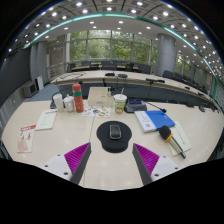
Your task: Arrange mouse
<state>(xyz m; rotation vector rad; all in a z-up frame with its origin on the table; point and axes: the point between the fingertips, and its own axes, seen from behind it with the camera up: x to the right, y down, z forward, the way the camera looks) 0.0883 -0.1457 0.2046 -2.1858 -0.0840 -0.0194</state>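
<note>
A dark grey mouse lies on a round black mouse mat on the pale table. My gripper is open and empty. Its two fingers with magenta pads stand wide apart, short of the mat. The mouse is just ahead of the fingers, centred between them, with bare table in the gap.
Beyond the mat stand a red bottle, a white cup, a clear container and a small can. A blue book, a yellow-black tool and a pen lie right. Papers lie left. Office desks and windows are behind.
</note>
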